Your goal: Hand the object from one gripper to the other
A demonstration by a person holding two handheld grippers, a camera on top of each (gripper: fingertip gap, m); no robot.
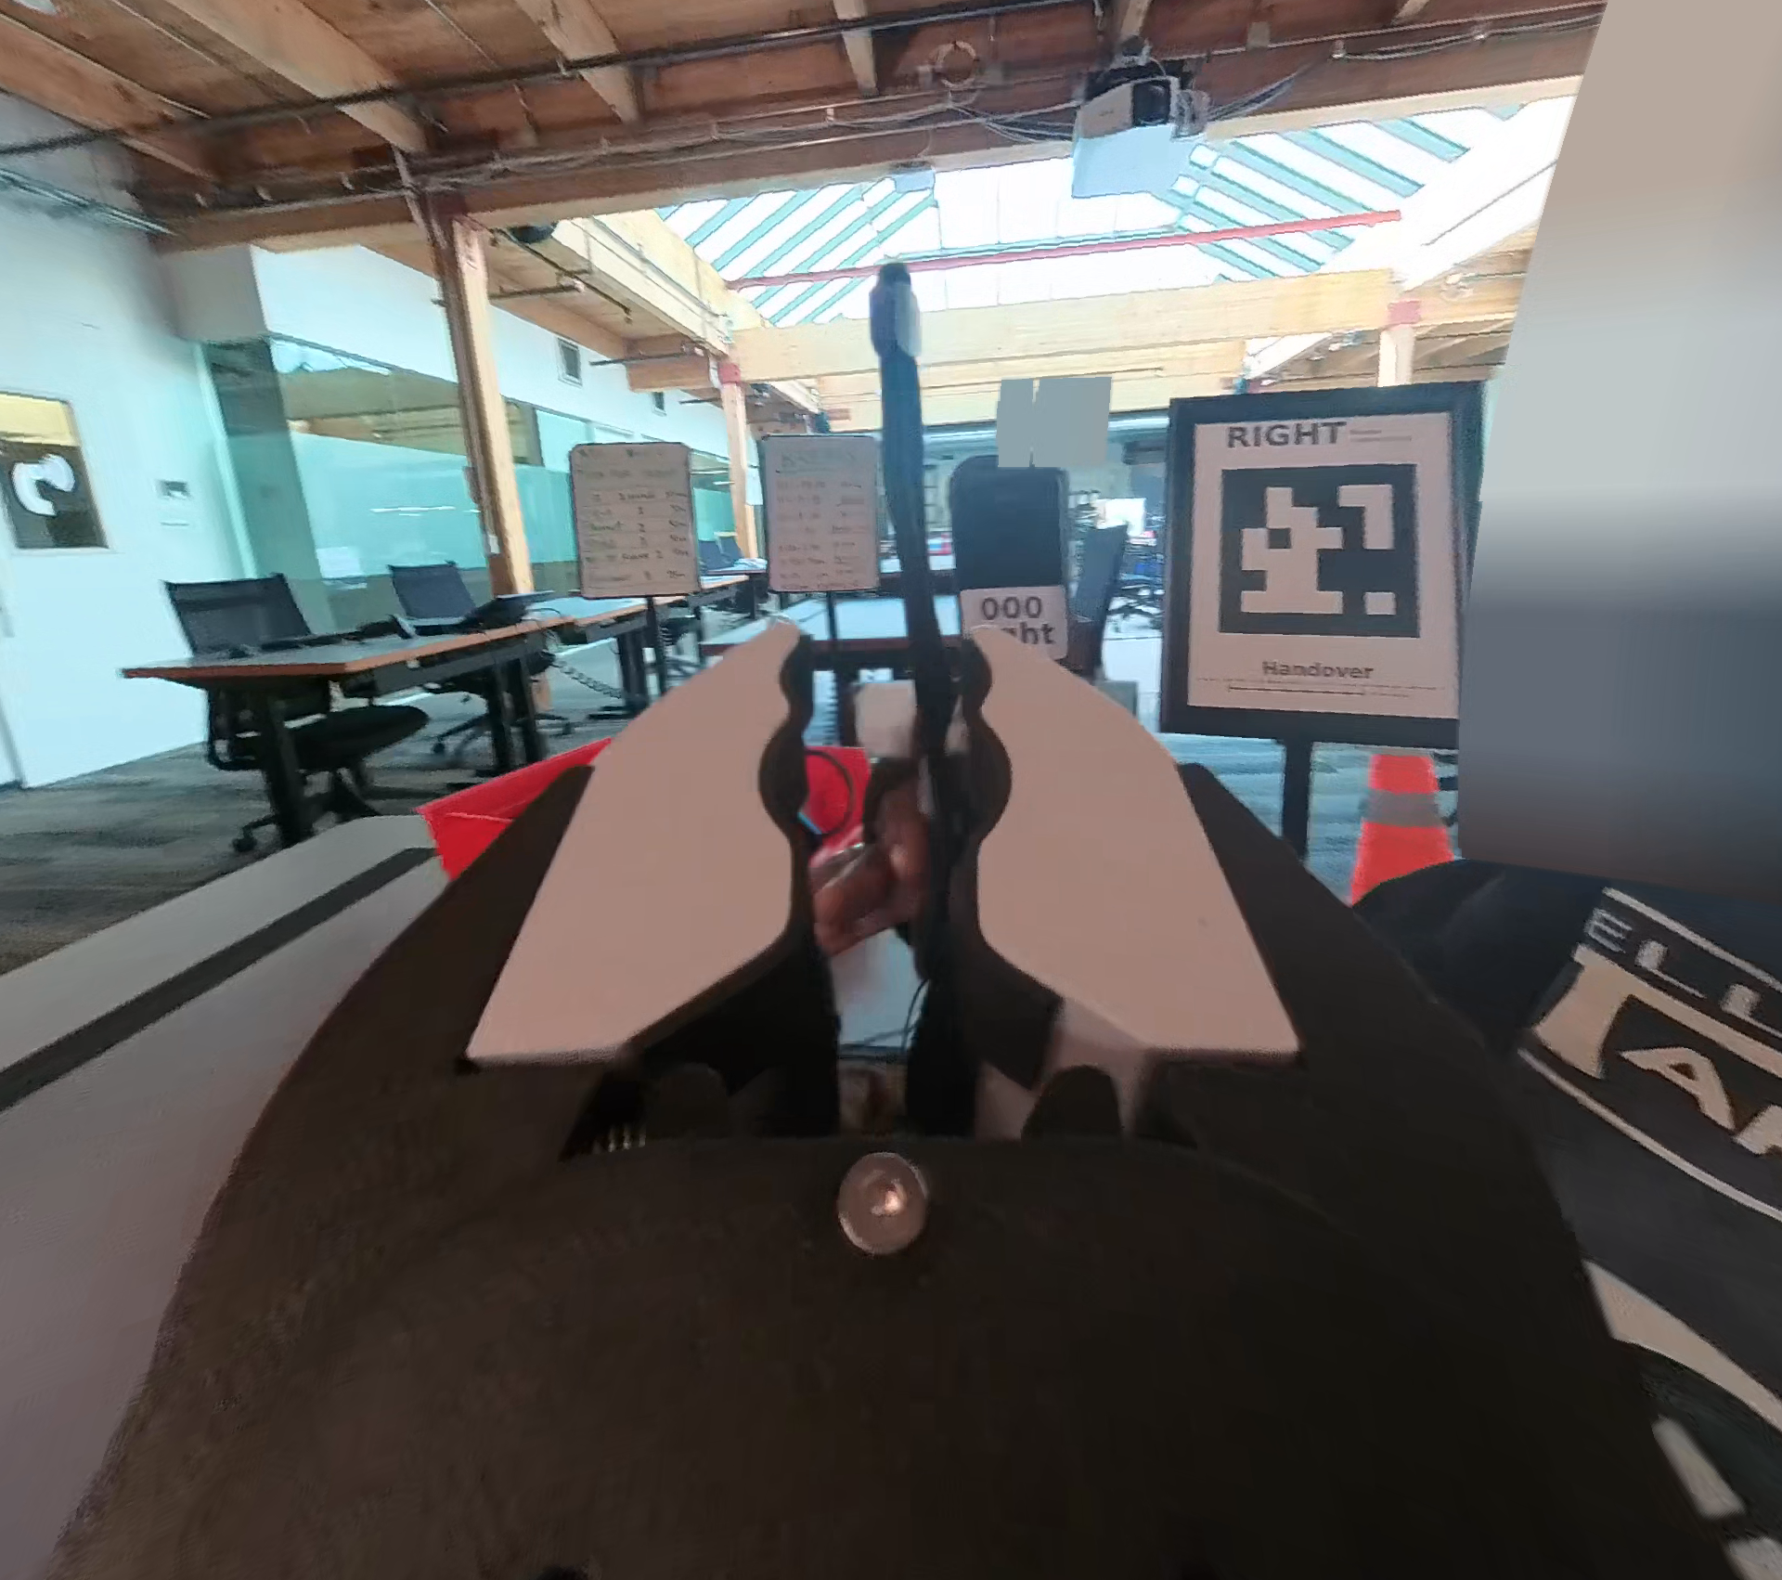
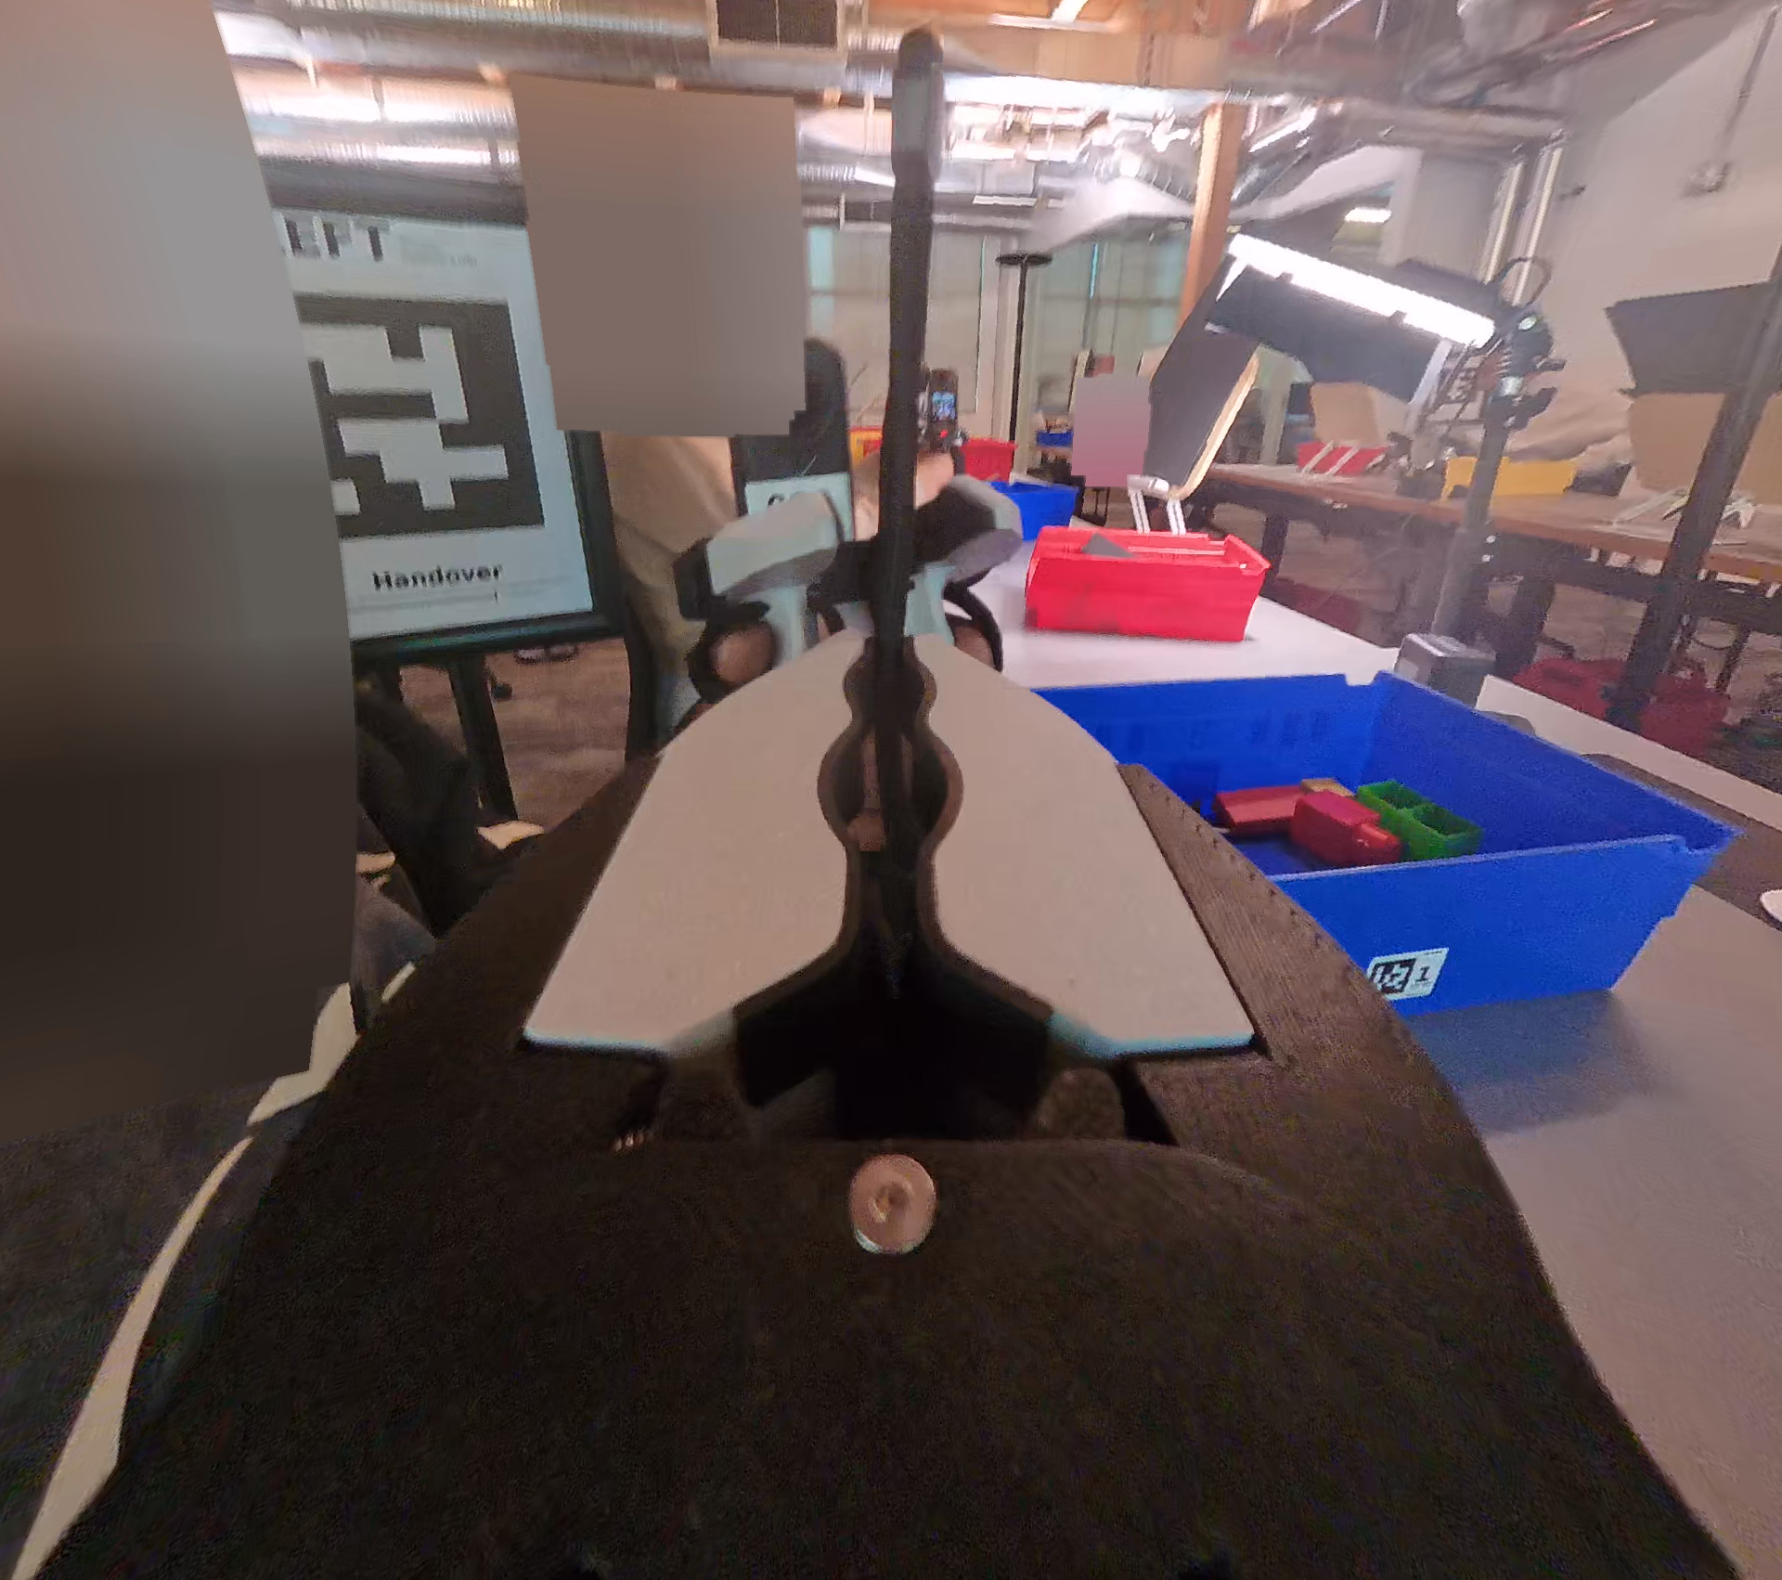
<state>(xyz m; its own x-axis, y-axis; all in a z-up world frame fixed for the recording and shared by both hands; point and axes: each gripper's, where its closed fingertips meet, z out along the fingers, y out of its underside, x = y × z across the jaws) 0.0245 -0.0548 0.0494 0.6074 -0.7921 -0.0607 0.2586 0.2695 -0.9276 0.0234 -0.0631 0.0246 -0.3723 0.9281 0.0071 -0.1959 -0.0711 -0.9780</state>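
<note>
Black tongs of the right gripper (image 2: 887, 666) are clenched on a thin black rod (image 2: 911, 338) that stands upright, its long axis rising past the fingertips. Just beyond the rod, the left gripper (image 2: 858, 560) faces it; its own view shows the left gripper (image 1: 882, 656) spread apart, the rod (image 1: 902, 473) between its fingers, nearer one. Right of the rod, a blue bin (image 2: 1504, 907) sits on a grey table (image 2: 1639, 1148) in a wood-ceilinged workshop.
</note>
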